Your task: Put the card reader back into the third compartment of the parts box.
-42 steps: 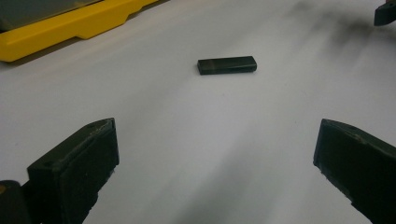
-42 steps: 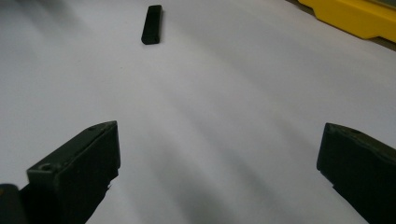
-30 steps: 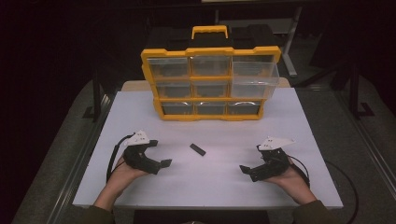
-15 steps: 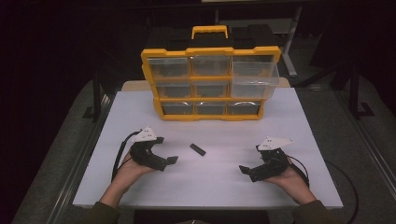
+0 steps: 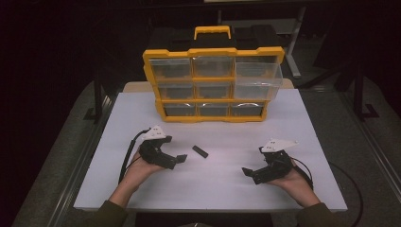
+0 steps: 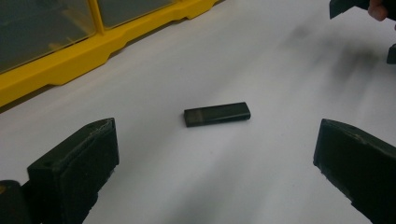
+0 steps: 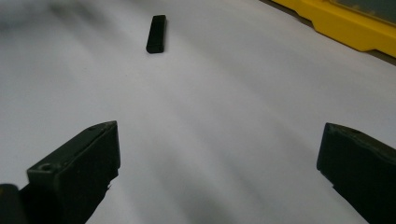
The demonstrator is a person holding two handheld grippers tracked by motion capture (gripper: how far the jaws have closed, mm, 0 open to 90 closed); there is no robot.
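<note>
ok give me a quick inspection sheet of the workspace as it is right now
surface: white table top, bare apart from the items below
job's things: small black stick lying flat, untouched, between both grippers
clutter: nothing seen
grippers: left gripper open, close to the stick, jaws pointed at it; right gripper open, farther off
cables: black cable loops from the left gripper; another behind the right hand
surroundings: yellow drawer organiser upright at the table's far side, one right-hand drawer pulled out; dark room
</note>
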